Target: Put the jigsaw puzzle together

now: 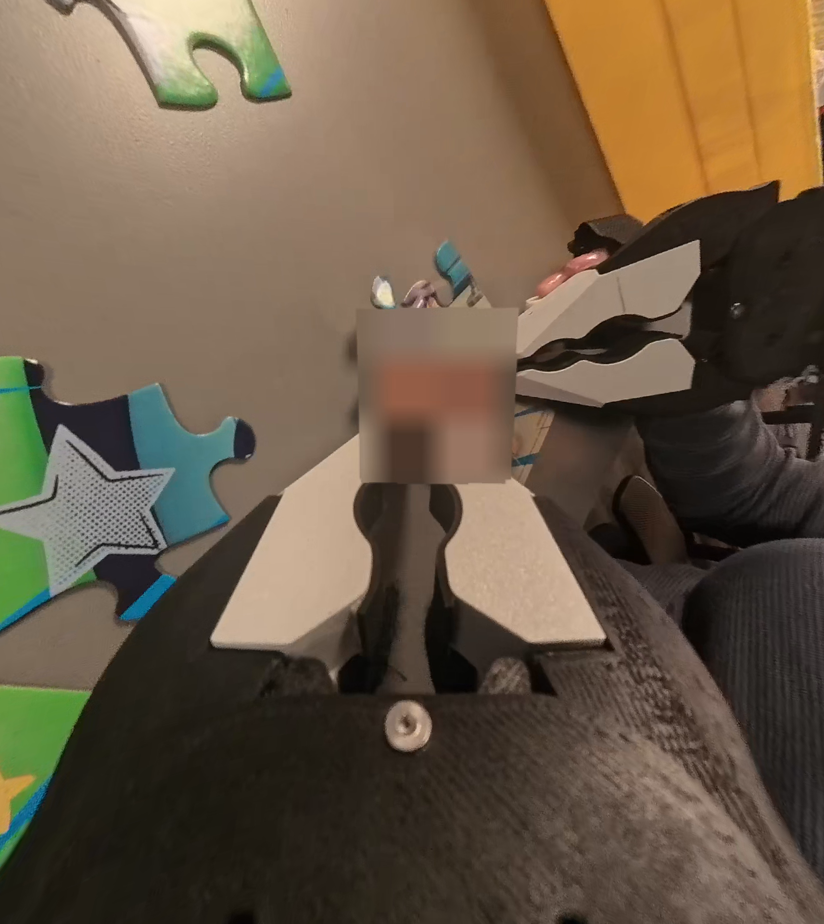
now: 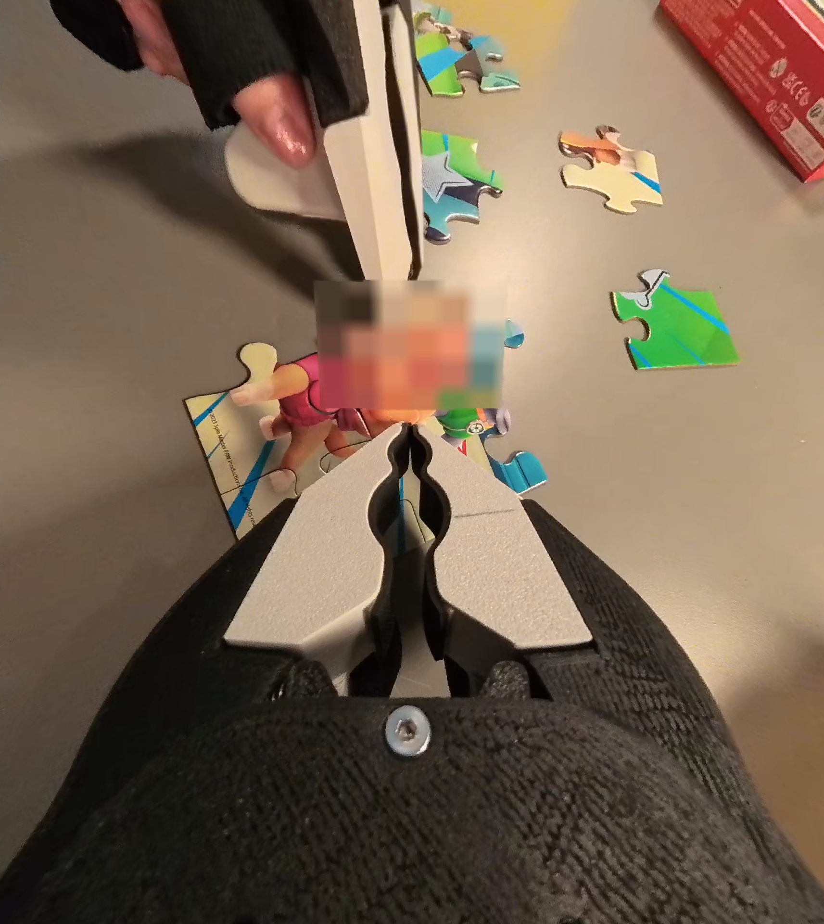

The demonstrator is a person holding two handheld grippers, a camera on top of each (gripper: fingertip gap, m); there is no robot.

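Right gripper point(image 2: 407, 432): my fingers are closed tip to tip, with nothing between them. The tips sit over the joined pieces point(image 2: 260, 425) lying flat on the table point(image 2: 100, 300); I cannot tell whether they touch.

Left gripper point(image 2: 392, 265): it comes in from the far side and points at the same cluster, so the two sets of tips are near each other. Its tips are hidden. I cannot tell whether it is open, closed or holding something.

Loose pieces lie flat and apart from each other. The star piece point(image 1: 90, 500) is beside my left fingers. The green piece point(image 2: 674, 325) and pale piece point(image 2: 609, 175) are well to the right.

Red box point(image 2: 774, 75): at the far right corner, contents not visible.
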